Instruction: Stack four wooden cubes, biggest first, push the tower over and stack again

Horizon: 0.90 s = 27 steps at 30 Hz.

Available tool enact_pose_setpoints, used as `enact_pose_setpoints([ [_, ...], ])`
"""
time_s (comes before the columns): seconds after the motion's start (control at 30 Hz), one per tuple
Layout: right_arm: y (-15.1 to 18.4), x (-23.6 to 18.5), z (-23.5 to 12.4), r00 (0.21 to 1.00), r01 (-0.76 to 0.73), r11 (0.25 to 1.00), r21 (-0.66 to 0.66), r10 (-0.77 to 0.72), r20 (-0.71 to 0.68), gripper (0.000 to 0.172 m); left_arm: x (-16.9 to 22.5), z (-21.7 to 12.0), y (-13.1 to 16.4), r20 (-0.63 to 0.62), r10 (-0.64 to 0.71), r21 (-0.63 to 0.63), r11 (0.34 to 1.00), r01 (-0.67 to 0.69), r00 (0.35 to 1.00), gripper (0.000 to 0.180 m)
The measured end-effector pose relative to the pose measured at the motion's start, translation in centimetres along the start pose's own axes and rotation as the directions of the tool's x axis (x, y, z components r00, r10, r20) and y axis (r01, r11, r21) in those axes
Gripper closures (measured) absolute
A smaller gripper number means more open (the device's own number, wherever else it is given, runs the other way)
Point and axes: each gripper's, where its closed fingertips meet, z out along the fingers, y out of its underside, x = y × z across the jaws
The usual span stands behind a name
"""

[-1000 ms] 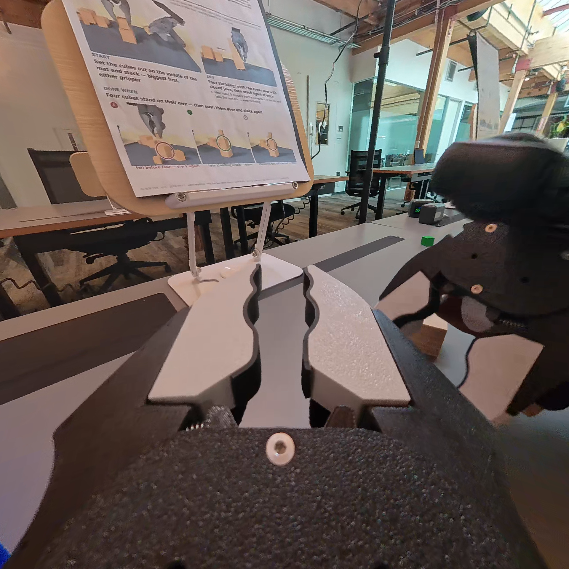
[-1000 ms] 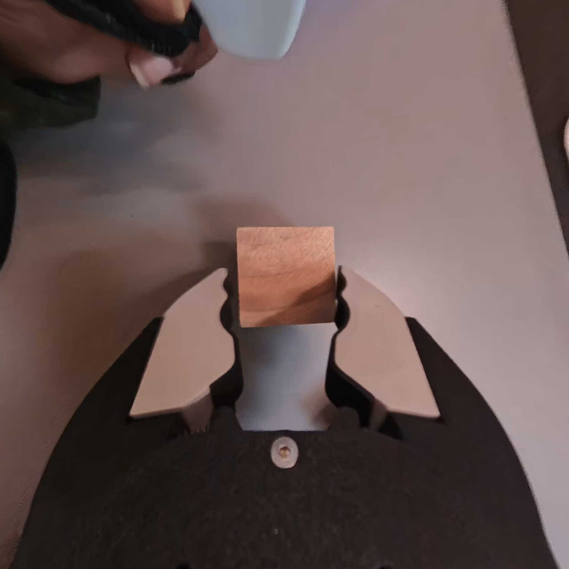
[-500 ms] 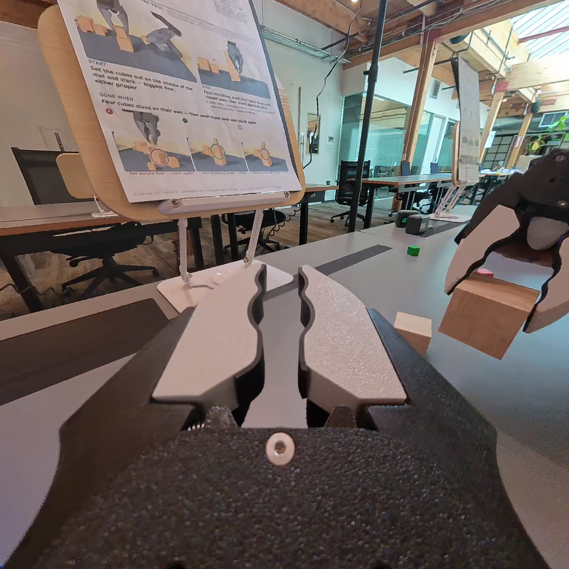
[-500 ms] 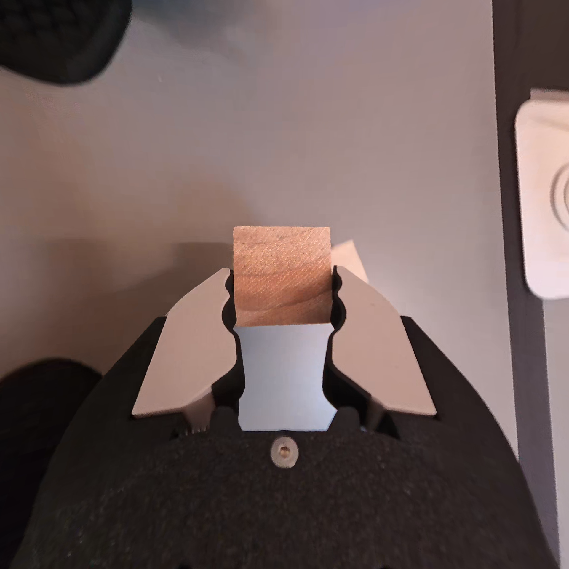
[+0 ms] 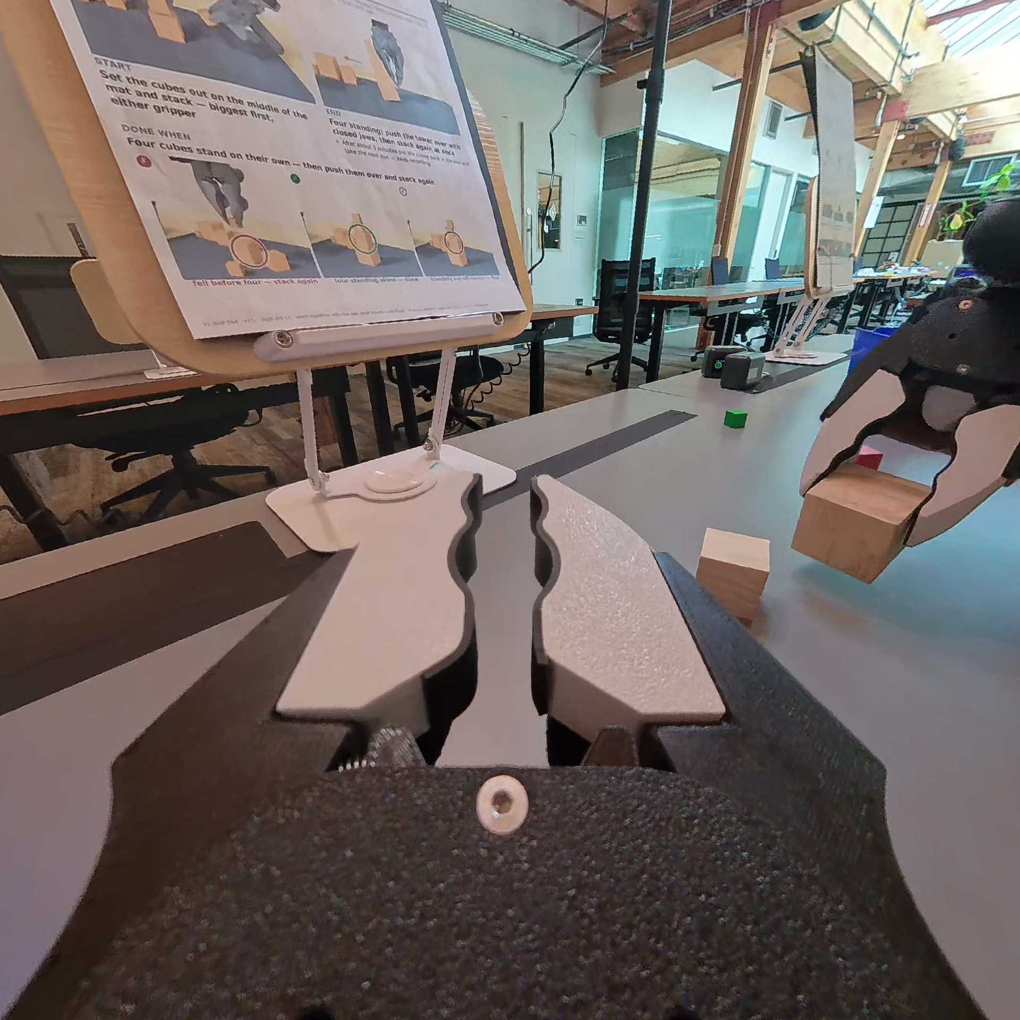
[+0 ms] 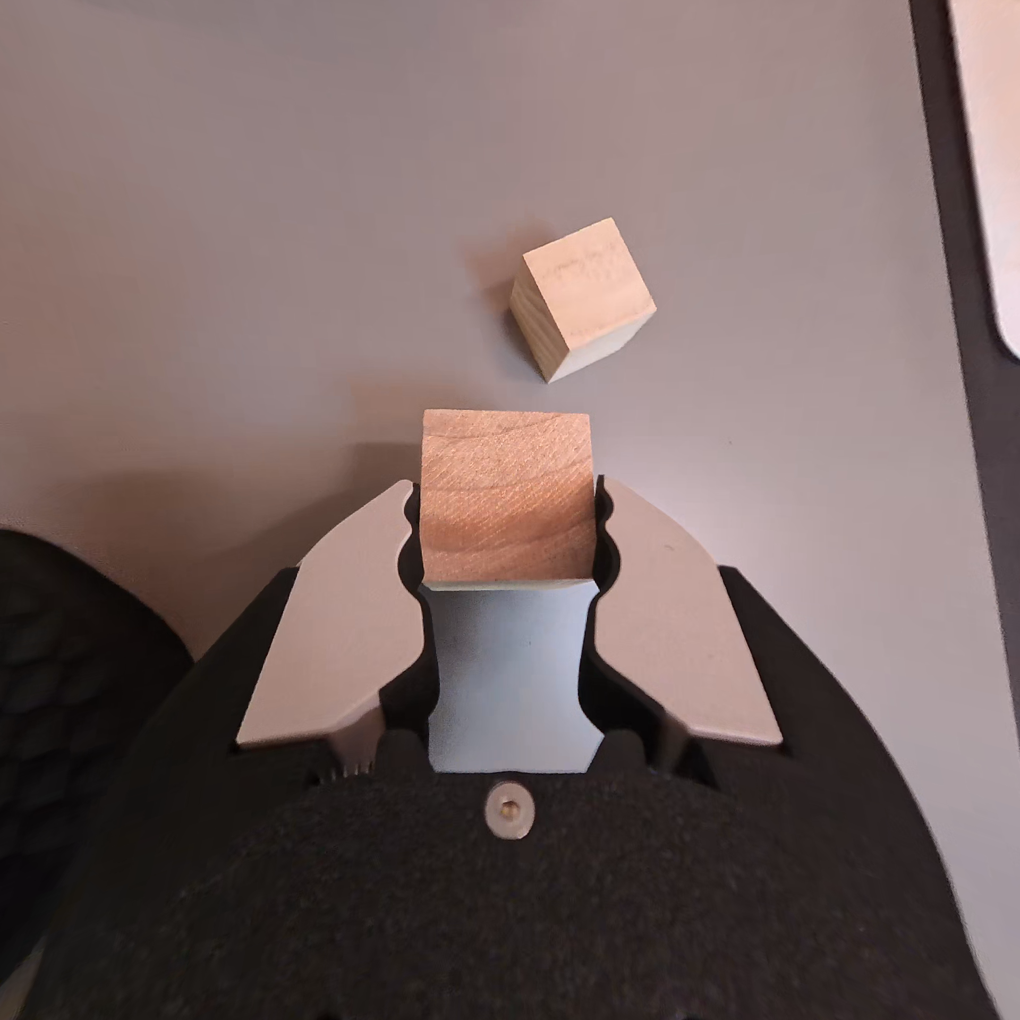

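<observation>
Your right tongs (image 6: 505, 530) were clamped on a big brown wooden cube (image 6: 505, 497). Both dark pads (image 6: 411, 530) pressed flat on its two sides, and the cube hung in the air, a little tilted, above the smooth grey table top (image 6: 221, 221).

A smaller pale wooden cube (image 6: 582, 298) sat on the table just past the tips of your right tongs and a bit to their right. It was turned, so one corner pointed back at the tongs. The big cube and the small cube did not touch. A cube has no long side, so only that turn mattered.

Your left tongs (image 5: 505, 508) held nothing. Their white fingers (image 5: 601, 585) stood a little apart with only a thin gap between them. The small pale cube (image 5: 733, 571) lay close by on their right side. The big cube in your right tongs (image 5: 853, 527) was farther right and higher up.

Straight ahead of your left tongs stood a white stand with a wooden board and a printed sheet (image 5: 386, 485). A tiny green cube (image 5: 734, 418) and a small red block (image 5: 869, 458) lay far off, well past both tongs.
</observation>
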Motion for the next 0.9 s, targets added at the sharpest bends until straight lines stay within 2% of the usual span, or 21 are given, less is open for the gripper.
enact_pose_setpoints([
  [0.17, 0.2, -0.5, 1.9, 0.998, 0.033, 0.999, -0.011, -0.033, 0.057, 0.112, 0.0, 0.1, 0.3, -0.005, -0.002, -0.009, 1.000, 0.002, 1.000, 0.165],
  [0.33, 0.2, -0.2, 2.3, 0.996, 0.051, 0.998, -0.032, -0.048, 0.073, 0.112, 0.1, 0.3, 0.5, -0.010, -0.004, -0.014, 1.000, 0.004, 1.000, 0.164],
  [0.4, 0.1, -0.1, 2.3, 0.997, 0.043, 0.997, -0.057, -0.039, 0.070, 0.105, 0.1, 0.4, 0.6, -0.010, -0.004, -0.017, 1.000, 0.003, 1.000, 0.164],
  [0.47, -0.7, 0.2, 1.7, 0.998, 0.032, 0.998, -0.055, -0.028, 0.063, 0.098, 0.1, 0.3, 0.7, -0.007, -0.004, -0.020, 1.000, 0.003, 1.000, 0.164],
  [0.63, -4.8, 0.9, 0.3, 0.998, 0.044, 0.999, 0.021, -0.045, 0.050, 0.106, 0.2, 0.5, 0.7, -0.015, -0.004, -0.024, 1.000, 0.003, 1.000, 0.165],
  [0.73, -5.6, 2.0, 1.5, 0.995, 0.091, 0.994, -0.057, -0.089, 0.034, 0.107, 0.3, 0.5, 1.1, -0.016, -0.004, -0.039, 0.999, 0.004, 1.000, 0.165],
  [0.9, -5.7, 2.8, 4.5, 0.982, 0.185, 0.960, -0.210, -0.171, 0.082, 0.104, 0.3, 0.5, 0.9, -0.014, 0.014, -0.028, 0.999, -0.015, 1.000, 0.164],
])
